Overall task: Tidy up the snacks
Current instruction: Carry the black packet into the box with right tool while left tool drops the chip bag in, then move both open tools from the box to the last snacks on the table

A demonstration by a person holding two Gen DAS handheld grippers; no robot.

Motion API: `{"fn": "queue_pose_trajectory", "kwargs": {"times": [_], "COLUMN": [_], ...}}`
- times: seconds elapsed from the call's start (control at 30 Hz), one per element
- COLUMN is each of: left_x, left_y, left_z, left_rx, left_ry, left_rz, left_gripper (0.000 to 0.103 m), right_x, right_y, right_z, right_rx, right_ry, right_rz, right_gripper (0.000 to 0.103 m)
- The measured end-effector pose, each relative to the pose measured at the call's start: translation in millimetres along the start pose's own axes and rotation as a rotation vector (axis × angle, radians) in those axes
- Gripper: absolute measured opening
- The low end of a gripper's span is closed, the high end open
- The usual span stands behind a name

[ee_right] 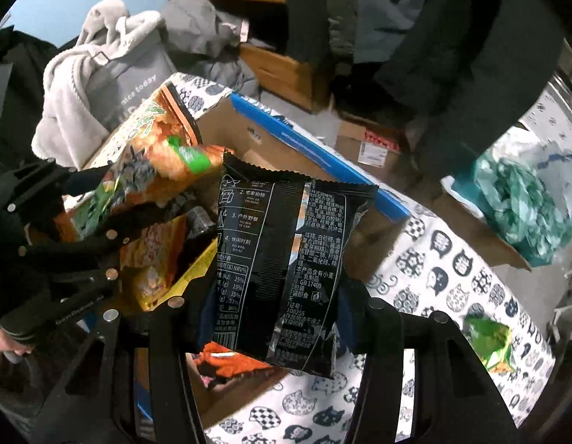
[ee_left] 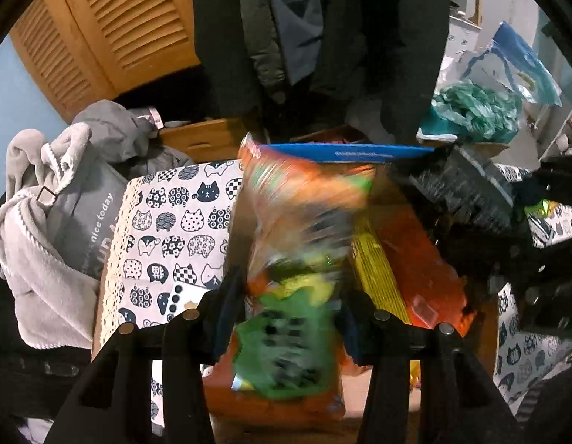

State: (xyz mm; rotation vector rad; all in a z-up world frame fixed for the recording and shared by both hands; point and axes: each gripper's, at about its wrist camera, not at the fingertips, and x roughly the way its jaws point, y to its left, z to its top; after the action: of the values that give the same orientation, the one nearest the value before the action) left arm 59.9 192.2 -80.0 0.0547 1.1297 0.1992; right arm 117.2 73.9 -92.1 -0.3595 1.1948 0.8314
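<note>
Black snack bag (ee_right: 282, 270) pinched tight in my right gripper (ee_right: 276, 318), orange chip bag (ee_left: 293, 281) squeezed in my left gripper (ee_left: 291, 310), both above the cardboard box (ee_right: 315, 155) ahead.

Cat-print tablecloth (ee_right: 452, 281) — carries cardboard box (ee_right: 374, 229); green snack packet (ee_right: 489, 340).

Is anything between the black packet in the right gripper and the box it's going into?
Partly: the orange bag in the left gripper hangs over the box beside the black packet, and snacks already fill it.
</note>
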Motion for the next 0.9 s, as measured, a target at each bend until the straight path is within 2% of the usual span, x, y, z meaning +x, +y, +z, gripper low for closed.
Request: {"fn": "queue_pose_trajectory", "kwargs": {"times": [0.07, 0.13, 0.17, 0.2, 0.23, 0.57, 0.9], "left_x": [4.5, 8.9, 10.1, 10.5, 10.4, -3.8, -20.2], "left_y": [3.1, 5.2, 5.5, 5.5, 5.1, -7.0, -50.7], "left_z": [4.3, 7.2, 7.9, 8.3, 8.6, 8.2, 13.4], "left_rx": [-0.015, -0.030, -0.037, -0.040, -0.040, -0.013, 0.059], "left_ry": [0.011, 0.026, 0.028, 0.025, 0.024, -0.010, -0.033], "left_rz": [-0.013, 0.001, 0.013, 0.017, 0.018, 0.031, -0.039], "left_gripper": [0.051, 0.063, 0.071, 0.074, 0.074, 0.078, 0.080], "right_x": [4.4, 6.1, 5.6, 4.9, 3.5, -22.6, -46.2], "right_y": [-0.1, -0.9, -2.6, -4.3, -5.9, -42.6, -109.2], "right_z": [2.4, 4.6, 4.7, 5.5, 5.1, -13.7, -51.4], "right_rx": [-0.003, -0.001, 0.002, 0.002, 0.000, -0.020, 0.013], "right_ry": [0.015, 0.016, 0.014, 0.011, 0.008, 0.003, 0.020], "right_rz": [0.003, 0.016, 0.018, 0.013, 0.007, -0.057, -0.138], "right_gripper": [0.053, 0.054, 0.058, 0.062, 0.066, 0.070, 0.073]}}
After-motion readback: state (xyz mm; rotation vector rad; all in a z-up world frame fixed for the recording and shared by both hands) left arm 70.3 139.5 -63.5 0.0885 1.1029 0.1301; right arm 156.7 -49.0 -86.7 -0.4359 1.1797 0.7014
